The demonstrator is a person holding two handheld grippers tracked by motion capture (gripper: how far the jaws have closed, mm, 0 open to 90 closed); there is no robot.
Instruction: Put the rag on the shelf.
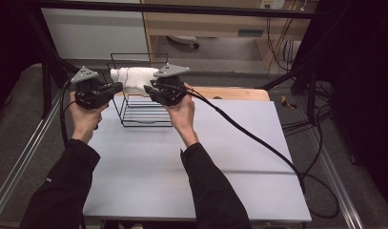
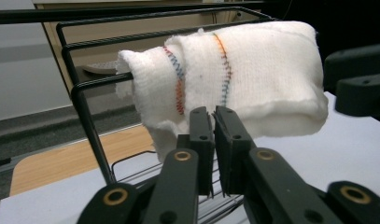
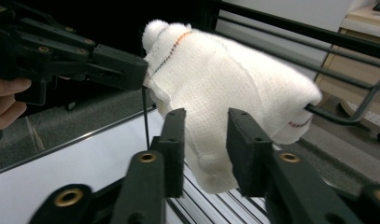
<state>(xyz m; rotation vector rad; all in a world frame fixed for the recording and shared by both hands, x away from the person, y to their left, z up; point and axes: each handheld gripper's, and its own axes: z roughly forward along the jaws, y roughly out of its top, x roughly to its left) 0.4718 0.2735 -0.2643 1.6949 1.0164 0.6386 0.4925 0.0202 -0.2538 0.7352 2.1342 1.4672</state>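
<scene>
A folded white cloth (image 1: 129,78) with coloured stitching lies draped over the top bar of a black wire rack (image 1: 146,119). My left gripper (image 1: 119,87) is at its left end. In the left gripper view the jaws (image 2: 213,116) stand almost together, with a hairline gap, right at the lower edge of the cloth (image 2: 253,70). My right gripper (image 1: 146,89) is at the cloth's right end. Its jaws (image 3: 206,121) are apart, and a hanging fold of the cloth (image 3: 225,79) sits between them without being pressed. The left gripper (image 3: 141,70) touches the cloth's far end.
The rack stands at the far edge of a pale grey table (image 1: 206,157), with a wooden board (image 1: 239,93) behind it. A thick black cable (image 1: 258,138) trails from the right gripper across the table's right side. A metal frame rail (image 1: 20,157) runs along the left.
</scene>
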